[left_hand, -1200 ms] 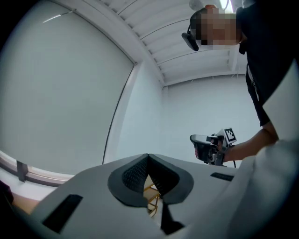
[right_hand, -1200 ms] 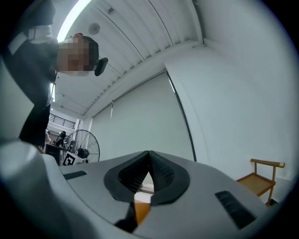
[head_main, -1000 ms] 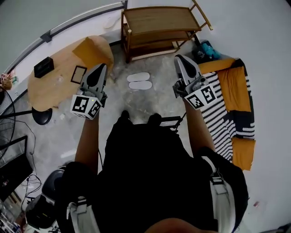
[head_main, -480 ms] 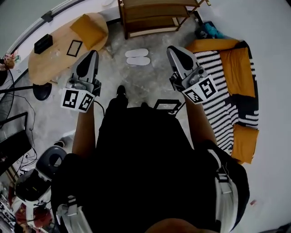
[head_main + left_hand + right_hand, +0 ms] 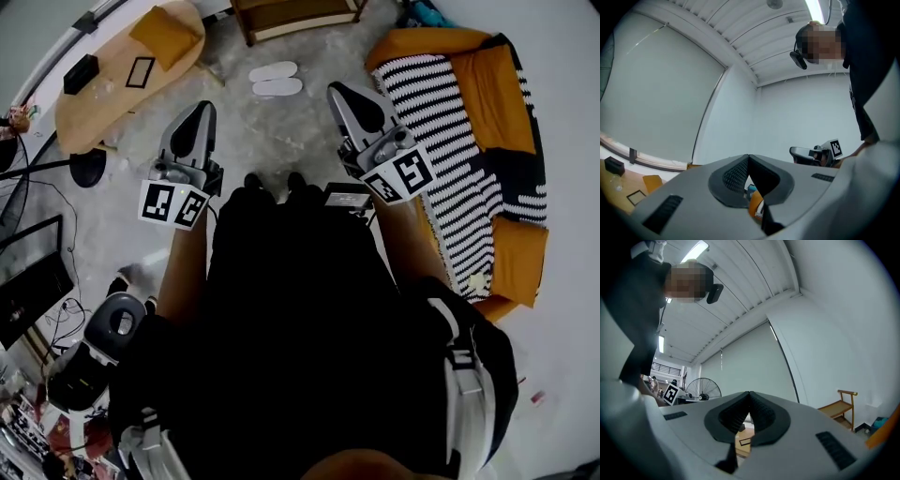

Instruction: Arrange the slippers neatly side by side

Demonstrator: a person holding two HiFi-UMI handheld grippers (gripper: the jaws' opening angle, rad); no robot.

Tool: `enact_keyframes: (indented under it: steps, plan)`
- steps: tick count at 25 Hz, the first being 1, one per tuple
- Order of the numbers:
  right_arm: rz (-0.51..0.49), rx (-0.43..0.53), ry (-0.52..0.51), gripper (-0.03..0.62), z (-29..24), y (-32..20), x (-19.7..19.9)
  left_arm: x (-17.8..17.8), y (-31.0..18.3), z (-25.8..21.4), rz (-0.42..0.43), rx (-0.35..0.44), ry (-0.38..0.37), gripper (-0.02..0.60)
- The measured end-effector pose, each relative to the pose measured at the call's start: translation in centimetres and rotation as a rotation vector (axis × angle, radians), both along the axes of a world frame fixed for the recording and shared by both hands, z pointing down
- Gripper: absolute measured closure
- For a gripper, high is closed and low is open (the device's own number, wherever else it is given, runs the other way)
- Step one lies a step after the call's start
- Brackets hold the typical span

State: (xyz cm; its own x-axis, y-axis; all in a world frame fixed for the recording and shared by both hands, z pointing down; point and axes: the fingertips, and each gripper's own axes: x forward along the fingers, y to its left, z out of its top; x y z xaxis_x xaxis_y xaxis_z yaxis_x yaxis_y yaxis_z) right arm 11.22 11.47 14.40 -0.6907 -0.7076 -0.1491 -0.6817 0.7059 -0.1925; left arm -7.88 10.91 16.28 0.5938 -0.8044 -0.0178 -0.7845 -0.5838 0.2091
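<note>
Two white slippers (image 5: 275, 78) lie side by side on the grey floor near the top of the head view, in front of a wooden rack. My left gripper (image 5: 201, 113) is held up at the left, well short of the slippers, its jaws shut with nothing between them. My right gripper (image 5: 340, 92) is raised at the right, also shut and empty. In the left gripper view the tips (image 5: 748, 157) meet and point up at the wall and ceiling; in the right gripper view the tips (image 5: 749, 393) meet too.
A wooden rack (image 5: 291, 13) stands behind the slippers. An oval wooden table (image 5: 108, 89) with a cushion, a frame and a black box is at the upper left. An orange sofa (image 5: 469, 122) with a striped throw lies at the right. Cables and equipment (image 5: 80, 356) crowd the lower left.
The view has drawn back from the slippers, which now sit higher and smaller in the head view. Both grippers stay raised and shut, empty.
</note>
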Motion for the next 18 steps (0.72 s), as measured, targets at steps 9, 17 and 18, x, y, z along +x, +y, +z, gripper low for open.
enact_keyframes:
  steps: [9,17,18]
  plan:
    - [0.085,-0.026,0.073,0.565,0.9,6.9,1.7,3.9,7.6,-0.5,0.007,0.029,-0.005,0.568]
    - [0.109,-0.071,0.159,0.565,2.1,11.6,-1.4,-1.2,12.8,1.7,-0.089,0.006,-0.033,0.568]
    - [0.108,-0.078,0.158,0.565,2.2,12.0,-1.5,-1.4,13.3,2.1,-0.088,-0.003,-0.026,0.568]
